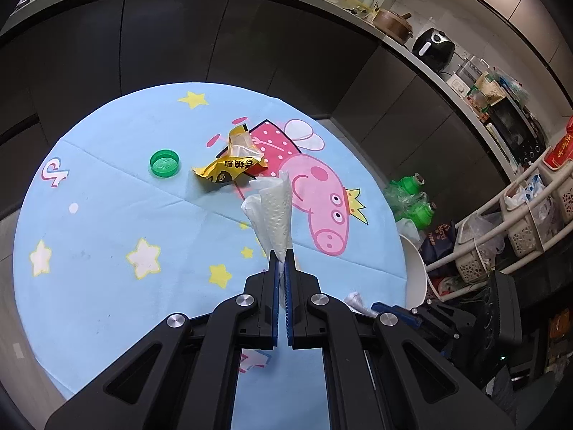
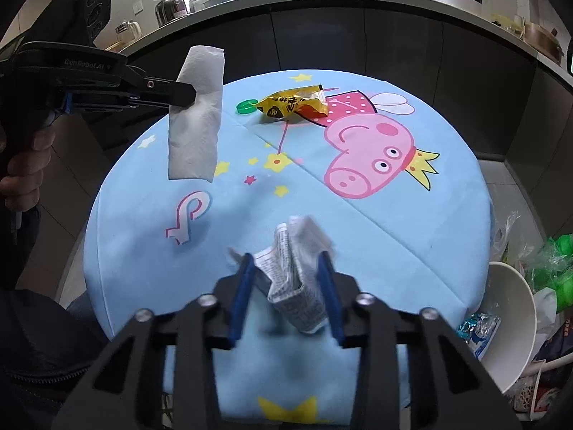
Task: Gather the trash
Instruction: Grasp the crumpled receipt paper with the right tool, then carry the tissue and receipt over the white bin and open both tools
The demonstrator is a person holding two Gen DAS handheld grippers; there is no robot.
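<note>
My left gripper (image 1: 283,256) is shut on a white paper towel (image 1: 272,211) and holds it above the round table; it also shows in the right wrist view (image 2: 186,98) with the towel (image 2: 197,118) hanging from it. My right gripper (image 2: 288,261) holds a crumpled printed paper (image 2: 299,276) between its fingers, just above the blue cartoon tablecloth (image 2: 394,236). A yellow snack wrapper (image 1: 229,165) (image 2: 292,104) and a green bottle cap (image 1: 164,163) (image 2: 246,106) lie on the far part of the table.
A white bin (image 2: 515,326) with a blue wrapper inside stands at the table's right edge, also in the left wrist view (image 1: 417,268). Green bottles in plastic (image 1: 412,193) and basket shelves (image 1: 519,222) are to the right. Dark cabinets and a cluttered counter (image 2: 322,3) lie behind.
</note>
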